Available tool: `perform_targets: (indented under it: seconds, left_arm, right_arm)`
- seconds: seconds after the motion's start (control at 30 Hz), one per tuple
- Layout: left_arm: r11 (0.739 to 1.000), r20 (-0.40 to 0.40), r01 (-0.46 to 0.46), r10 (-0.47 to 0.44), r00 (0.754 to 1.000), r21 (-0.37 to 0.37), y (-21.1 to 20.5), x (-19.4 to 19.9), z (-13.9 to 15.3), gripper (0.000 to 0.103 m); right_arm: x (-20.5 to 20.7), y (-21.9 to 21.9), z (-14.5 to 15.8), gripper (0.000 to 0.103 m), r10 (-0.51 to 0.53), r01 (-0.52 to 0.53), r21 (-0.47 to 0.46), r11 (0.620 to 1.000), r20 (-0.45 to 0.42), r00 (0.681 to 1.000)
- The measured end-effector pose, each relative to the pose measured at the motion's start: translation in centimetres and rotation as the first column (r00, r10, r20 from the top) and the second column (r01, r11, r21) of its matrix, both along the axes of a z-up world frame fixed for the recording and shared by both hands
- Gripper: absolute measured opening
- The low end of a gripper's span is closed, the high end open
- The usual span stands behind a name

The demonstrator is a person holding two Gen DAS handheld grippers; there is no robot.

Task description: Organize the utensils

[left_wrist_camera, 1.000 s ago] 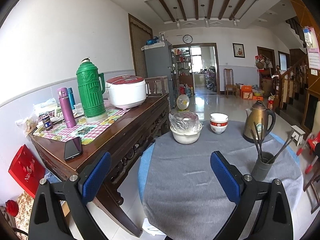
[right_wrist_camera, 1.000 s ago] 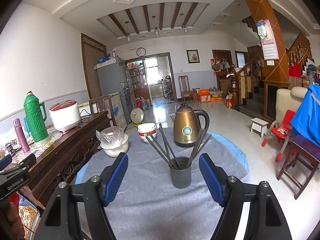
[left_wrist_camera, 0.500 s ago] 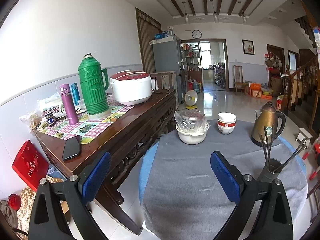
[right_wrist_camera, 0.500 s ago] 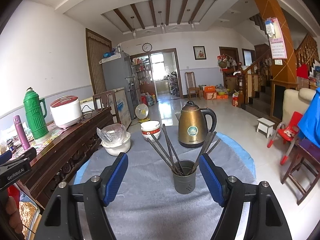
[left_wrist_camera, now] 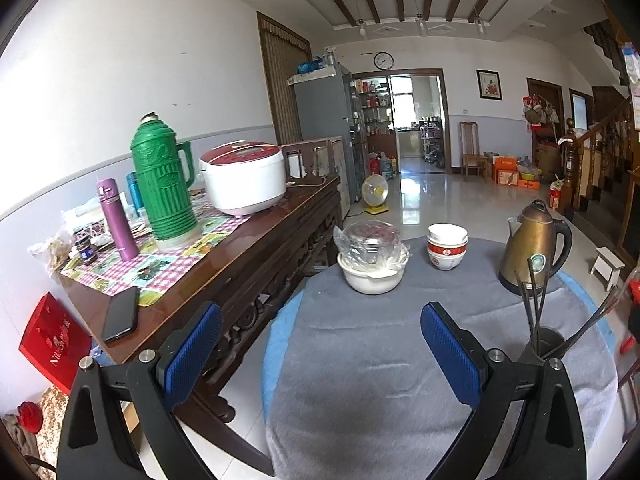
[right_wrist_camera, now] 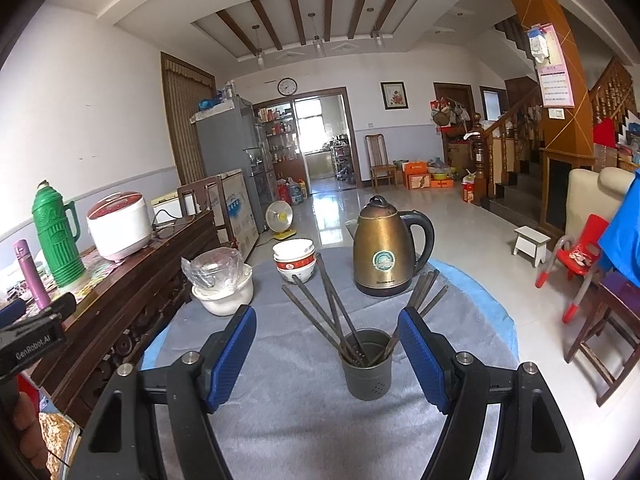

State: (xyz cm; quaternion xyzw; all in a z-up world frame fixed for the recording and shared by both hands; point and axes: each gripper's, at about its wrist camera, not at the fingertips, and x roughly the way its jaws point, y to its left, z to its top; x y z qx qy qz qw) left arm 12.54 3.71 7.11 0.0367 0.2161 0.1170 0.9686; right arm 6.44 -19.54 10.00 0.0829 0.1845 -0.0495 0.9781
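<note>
While angled slightly down, both claws (left_wrist_camera: 320,344) (right_wrist_camera: 327,344) gape empty.

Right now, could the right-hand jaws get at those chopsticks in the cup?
Probably yes: the right gripper is open, the cup of chopsticks stands just ahead, and nothing lies between.
</note>
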Motion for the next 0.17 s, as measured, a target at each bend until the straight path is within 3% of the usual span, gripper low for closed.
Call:
perform_targets:
  seconds: [0.17]
  left_arm:
    - [0.998, -0.019, 0.064, -0.064, 0.998, -0.003, -1.8, 1.8, -1.0, 0.099]
  right_arm:
    - [0.6, -1.6, -1.3, 0.077, -0.031, 0.031, 0.015, 0.999, -0.021, 0.999]
